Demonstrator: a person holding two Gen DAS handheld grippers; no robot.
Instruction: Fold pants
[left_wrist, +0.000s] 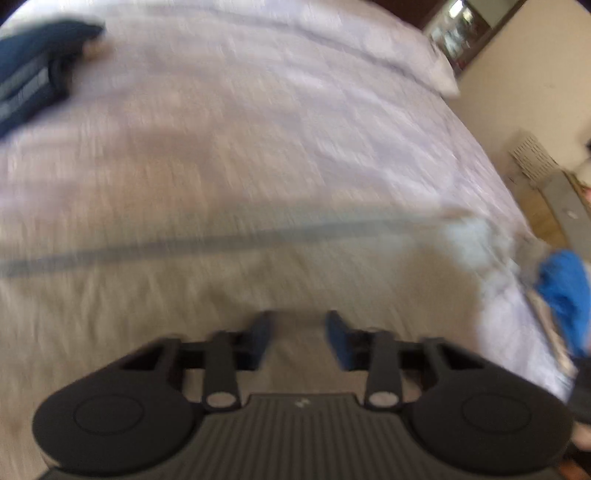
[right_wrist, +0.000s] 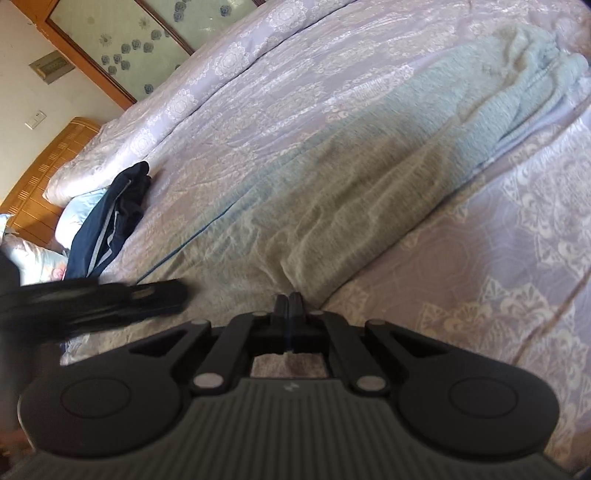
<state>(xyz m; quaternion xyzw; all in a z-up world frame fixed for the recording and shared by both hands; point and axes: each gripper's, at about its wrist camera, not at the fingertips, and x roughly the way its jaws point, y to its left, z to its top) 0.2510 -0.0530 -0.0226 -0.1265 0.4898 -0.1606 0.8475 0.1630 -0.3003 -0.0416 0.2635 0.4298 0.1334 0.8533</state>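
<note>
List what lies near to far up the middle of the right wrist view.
Right hand-held gripper, shut on the hem → light green pants stretching away → lavender patterned bedspread → window with flower stickers.

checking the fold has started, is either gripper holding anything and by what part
The right gripper seems shut on the pants, pinching their near edge. The left gripper is open, holding nothing.

Right gripper (right_wrist: 290, 301) jaws closed at hem of grey-green pants (right_wrist: 369, 177) on patterned bedspread (right_wrist: 498, 258)
</note>
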